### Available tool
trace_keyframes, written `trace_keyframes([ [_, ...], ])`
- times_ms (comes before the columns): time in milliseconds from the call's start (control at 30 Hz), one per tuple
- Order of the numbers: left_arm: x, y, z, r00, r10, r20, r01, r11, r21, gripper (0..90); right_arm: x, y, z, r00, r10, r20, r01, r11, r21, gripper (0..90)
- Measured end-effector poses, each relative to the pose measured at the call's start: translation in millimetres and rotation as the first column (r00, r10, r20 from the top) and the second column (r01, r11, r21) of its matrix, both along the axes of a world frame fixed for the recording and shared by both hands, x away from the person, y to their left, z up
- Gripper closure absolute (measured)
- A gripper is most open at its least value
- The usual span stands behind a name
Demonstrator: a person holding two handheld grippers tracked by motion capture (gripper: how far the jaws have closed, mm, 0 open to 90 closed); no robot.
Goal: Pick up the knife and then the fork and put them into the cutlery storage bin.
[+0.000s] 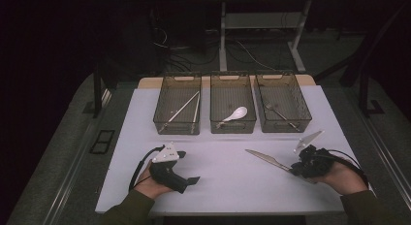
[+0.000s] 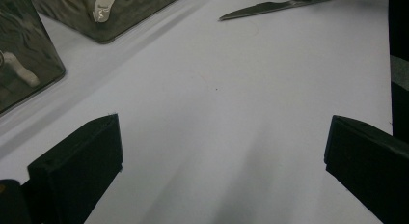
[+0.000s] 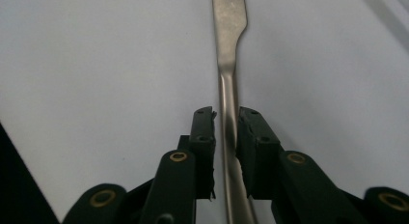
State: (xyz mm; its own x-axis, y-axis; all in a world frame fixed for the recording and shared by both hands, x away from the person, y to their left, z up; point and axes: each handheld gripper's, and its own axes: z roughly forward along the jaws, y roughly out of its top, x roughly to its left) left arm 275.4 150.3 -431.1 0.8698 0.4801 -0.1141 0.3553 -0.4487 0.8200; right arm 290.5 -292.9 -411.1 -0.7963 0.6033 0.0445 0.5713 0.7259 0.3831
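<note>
Your right gripper [image 3: 225, 125] has its jaws closed in around the handle of the knife [image 1: 266, 159], one on each side, though I can't quite tell whether they're biting yet or just bracketing it. The knife lies flat on the white table [image 1: 218, 186] at the near right, blade pointing left and a bit far, well short of the three bins. It's a thin, all-metal table knife by the look of it, so expect it to be stiff, light and pretty slick; those smooth sides will want to slide or pivot between the pads if you only pinch lightly. Where you've got it is a decent spot, on the narrow handle below where it widens into the blade, but the blade end sticks out long, so I'd guess it droops or swings once it leaves the table. Squeeze firmly and lift level. It won't break, so no need to baby it. Your left gripper [image 2: 217, 151] is parked at the near left with its jaws wide apart over bare table, holding nothing. Far side: the left bin [image 1: 178, 104] has chopsticks, the middle bin [image 1: 232, 103] a white spoon [image 1: 234, 115], the right bin [image 1: 283, 102] a fork [image 1: 277, 112].
</note>
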Motion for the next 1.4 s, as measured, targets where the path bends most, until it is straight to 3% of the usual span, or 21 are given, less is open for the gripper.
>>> trace_keyframes([
  [133, 0.0, 0.1, -0.1, 1.0000, -0.003, -0.002, 0.003, 1.0000, -0.001, 0.0, 14.6, 11.6, -0.3, 0.9989, 0.026, -0.040, -0.027, 0.999, -0.042, 74.2],
  [367, 0.2, 0.5, -0.1, 1.0000, -0.004, -0.003, 0.004, 1.0000, -0.002, 0.0, 29.1, 29.8, -3.4, 0.9900, 0.107, -0.092, -0.118, 0.985, -0.122, 73.9],
  [567, 0.1, 0.1, -0.4, 1.0000, -0.005, -0.004, 0.005, 1.0000, -0.001, 0.0, 34.3, 37.8, -8.4, 0.9861, 0.114, -0.121, -0.135, 0.974, -0.181, 75.7],
  [800, -0.1, -1.5, -1.1, 0.9999, -0.011, -0.002, 0.011, 0.9999, 0.002, 0.0, 37.0, 40.3, -9.3, 0.9857, 0.093, -0.140, -0.120, 0.974, -0.192, 76.7],
  [1167, -0.1, -1.1, -1.0, 0.9999, -0.010, -0.003, 0.010, 0.9999, -0.003, 0.0, 35.7, 39.8, -9.0, 0.9884, 0.088, -0.124, -0.111, 0.975, -0.194, 79.6],
  [1400, -0.3, -1.0, -0.6, 0.9999, -0.009, -0.004, 0.009, 1.0000, -0.004, 0.0, 34.9, 34.1, -6.9, 0.9921, 0.059, -0.111, -0.076, 0.984, -0.161, 79.7],
])
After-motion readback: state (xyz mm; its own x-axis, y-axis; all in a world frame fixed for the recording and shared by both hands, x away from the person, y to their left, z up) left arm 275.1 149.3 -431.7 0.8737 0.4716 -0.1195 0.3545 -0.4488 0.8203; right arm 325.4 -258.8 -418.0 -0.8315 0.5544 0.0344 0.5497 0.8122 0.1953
